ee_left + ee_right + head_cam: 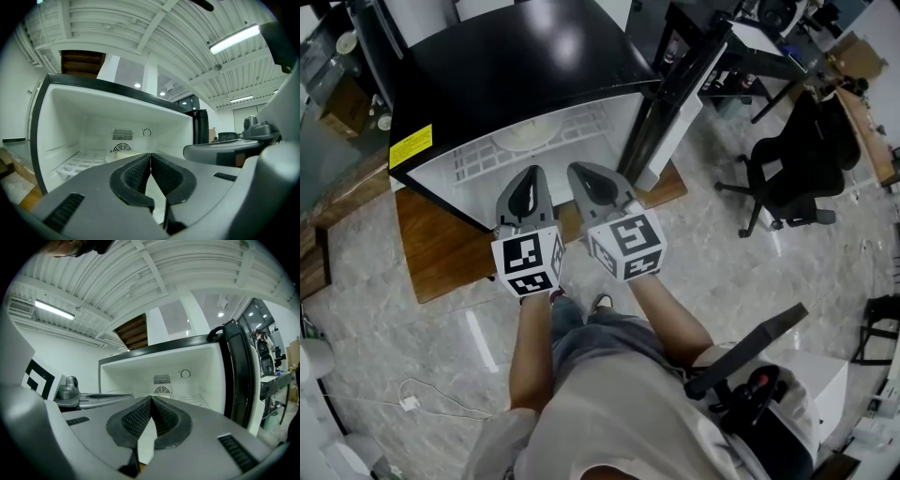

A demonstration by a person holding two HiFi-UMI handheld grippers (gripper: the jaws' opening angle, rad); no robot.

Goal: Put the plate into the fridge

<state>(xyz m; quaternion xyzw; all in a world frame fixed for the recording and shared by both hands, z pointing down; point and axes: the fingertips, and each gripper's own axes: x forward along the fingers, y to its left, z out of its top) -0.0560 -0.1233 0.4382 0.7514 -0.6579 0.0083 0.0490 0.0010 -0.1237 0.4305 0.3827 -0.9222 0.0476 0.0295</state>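
Pale stone floor surrounds the open fridge (516,66). Inside it, the round cream plate (525,137) lies flat on the white wire shelf (478,159), toward its back edge. The fridge's black top cuts off the plate's far part. Left gripper (528,178) and right gripper (586,178) are both clenched and empty, outside the shelf's front edge.

Wooden board (441,248) under fridge (516,66) — wire shelf (473,161) inside carries plate (525,138).

Glossy black fridge (516,66), wooden board (441,251)
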